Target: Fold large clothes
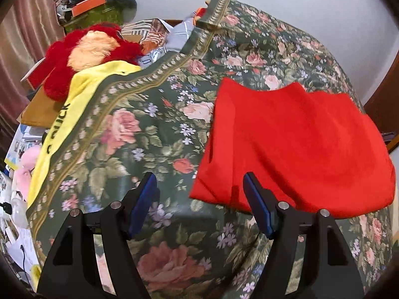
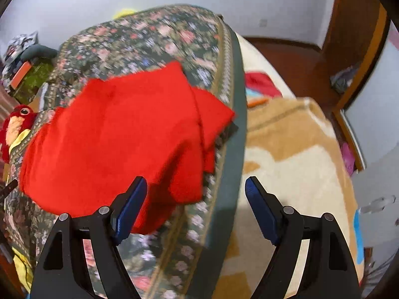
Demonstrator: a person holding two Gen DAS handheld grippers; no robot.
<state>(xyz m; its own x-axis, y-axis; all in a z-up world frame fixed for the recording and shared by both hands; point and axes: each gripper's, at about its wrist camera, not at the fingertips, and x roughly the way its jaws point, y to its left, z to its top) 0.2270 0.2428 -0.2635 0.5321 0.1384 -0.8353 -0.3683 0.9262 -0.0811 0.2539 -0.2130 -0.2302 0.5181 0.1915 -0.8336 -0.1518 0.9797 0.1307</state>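
A red garment (image 1: 294, 144) lies folded over on a floral bedspread (image 1: 149, 129). In the left wrist view my left gripper (image 1: 199, 182) is open and empty, above the garment's near left corner, its right fingertip over the red cloth. In the right wrist view the same red garment (image 2: 112, 139) lies left of centre on the floral bedspread (image 2: 154, 35). My right gripper (image 2: 195, 186) is open and empty, near the garment's lower right corner by the bedspread's border. That view is blurred.
A yellow cloth with black letters (image 1: 72, 104) and a red plush toy (image 1: 89, 49) lie at the bedspread's left edge. Clutter is piled at the far left (image 1: 87, 2). A beige blanket (image 2: 294, 154) lies right of the bedspread, with wooden furniture (image 2: 349, 49) beyond.
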